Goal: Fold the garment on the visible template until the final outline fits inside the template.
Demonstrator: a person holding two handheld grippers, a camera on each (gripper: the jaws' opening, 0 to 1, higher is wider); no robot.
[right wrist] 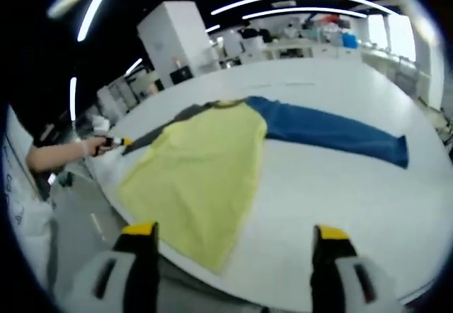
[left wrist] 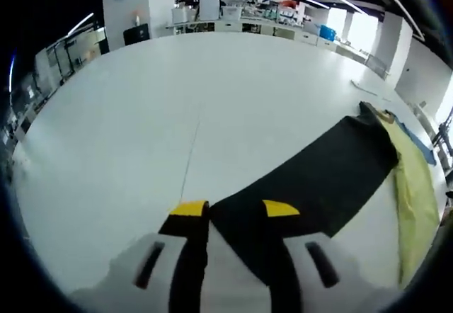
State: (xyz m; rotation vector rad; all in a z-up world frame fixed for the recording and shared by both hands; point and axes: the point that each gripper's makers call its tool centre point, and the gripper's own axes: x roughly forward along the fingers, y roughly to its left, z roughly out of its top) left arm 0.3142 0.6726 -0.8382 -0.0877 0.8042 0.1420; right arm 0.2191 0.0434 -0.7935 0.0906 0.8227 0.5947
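Altogether one garment (right wrist: 205, 168); left gripper (left wrist: 237, 209) grips its black sleeve (left wrist: 311, 178); right gripper (right wrist: 236, 231) open.

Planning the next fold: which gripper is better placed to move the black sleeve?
Left, probably. The left gripper is at the black sleeve end, jaws around it; the right gripper hangs open off the table edge.

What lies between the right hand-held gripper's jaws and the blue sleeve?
In the right gripper view, the yellow garment body and bare white table lie between the right hand-held gripper and the blue sleeve.
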